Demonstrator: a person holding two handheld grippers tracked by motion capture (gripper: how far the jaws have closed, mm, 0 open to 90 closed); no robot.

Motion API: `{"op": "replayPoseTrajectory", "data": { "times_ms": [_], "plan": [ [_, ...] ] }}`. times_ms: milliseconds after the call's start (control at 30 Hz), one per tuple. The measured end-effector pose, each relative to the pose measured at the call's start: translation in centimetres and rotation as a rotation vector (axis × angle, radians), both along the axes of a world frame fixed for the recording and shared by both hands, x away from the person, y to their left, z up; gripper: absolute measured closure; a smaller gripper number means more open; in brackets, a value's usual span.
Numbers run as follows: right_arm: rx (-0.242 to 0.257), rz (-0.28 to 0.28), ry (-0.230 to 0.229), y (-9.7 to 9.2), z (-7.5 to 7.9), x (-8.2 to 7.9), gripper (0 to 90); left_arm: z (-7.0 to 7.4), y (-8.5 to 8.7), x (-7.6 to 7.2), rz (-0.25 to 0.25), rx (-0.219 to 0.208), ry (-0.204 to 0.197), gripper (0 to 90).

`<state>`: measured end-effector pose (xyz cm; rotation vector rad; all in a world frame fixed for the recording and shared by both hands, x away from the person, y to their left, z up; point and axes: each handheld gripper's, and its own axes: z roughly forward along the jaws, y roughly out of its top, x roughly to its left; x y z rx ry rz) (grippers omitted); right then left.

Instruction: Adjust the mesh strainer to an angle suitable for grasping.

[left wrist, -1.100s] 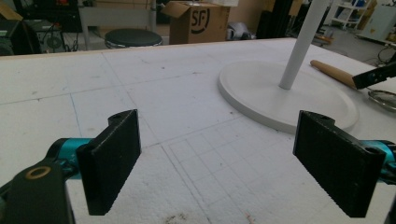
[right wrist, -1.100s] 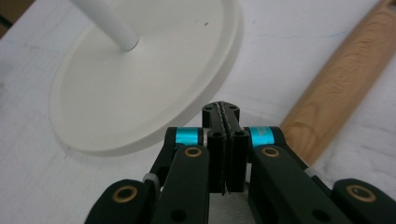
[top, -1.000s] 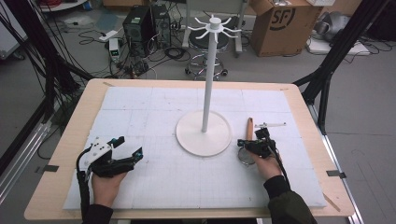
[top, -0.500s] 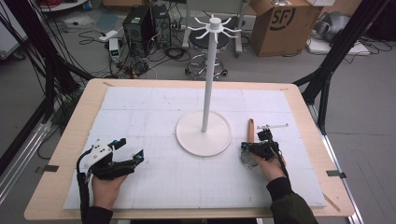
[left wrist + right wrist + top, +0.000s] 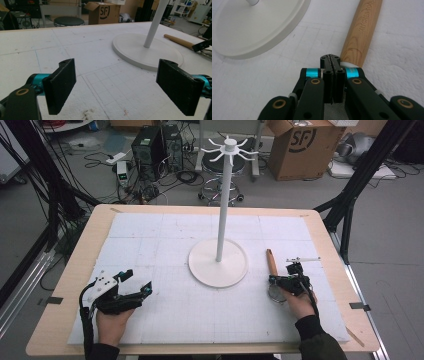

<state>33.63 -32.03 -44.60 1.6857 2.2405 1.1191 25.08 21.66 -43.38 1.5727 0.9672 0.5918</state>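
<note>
Right gripper (image 5: 287, 282) at about 4 o'clock on the tabletop (image 5: 60, 285), jaws pressed fully together. In the right gripper view, closed jaw tips meeting right at the near end of the wooden handle (image 5: 362, 32), stamped "KITCHEN TOOL"; whether anything is pinched between them cannot be told. From the gripper (image 5: 332, 62), handle running off toward 1 o'clock; in the high view, handle (image 5: 271, 262) lying flat on the white foam mat (image 5: 165, 245), just beside the round base of the white stand (image 5: 218, 262), at its 3 o'clock. Round metal part (image 5: 276, 292) under the right hand (image 5: 299, 304), too small to identify. Left gripper (image 5: 131, 287) at 8 o'clock, jaws spread wide, holding nothing, well apart from the handle.
</note>
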Motion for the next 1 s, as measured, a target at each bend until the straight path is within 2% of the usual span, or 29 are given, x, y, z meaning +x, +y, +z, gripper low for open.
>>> {"op": "replayPoseTrajectory", "data": {
  "times_ms": [233,400,433,500,667,700,1000],
  "plan": [
    [0.006,-0.016,-0.005,-1.2,0.0,-0.4,90.0,0.0,-0.2,0.1,-0.003,0.008,0.005,16.8],
    [0.049,-0.017,-0.012,-1.7,0.1,-0.4,90.0,-0.1,-0.3,0.1,-0.006,0.009,0.006,16.9],
    [0.089,-0.026,-0.016,-2.1,0.2,-0.4,90.0,-0.1,-0.3,0.1,-0.006,0.007,0.007,16.9],
    [0.128,-0.041,-0.034,-2.6,0.3,-0.2,90.0,-0.1,-0.4,0.2,-0.009,0.009,0.007,16.9],
    [0.168,-0.104,-0.058,-4.1,0.8,1.0,90.0,-0.1,-0.6,0.3,-0.018,0.010,0.009,16.9],
    [0.190,-0.123,-0.043,-4.3,0.8,1.4,90.0,-0.1,-0.6,0.3,-0.021,0.008,0.007,16.9],
    [0.145,-0.156,0.003,-4.9,0.2,4.3,90.0,-0.2,-0.8,0.4,-0.024,0.010,0.010,16.9]
  ]
}}
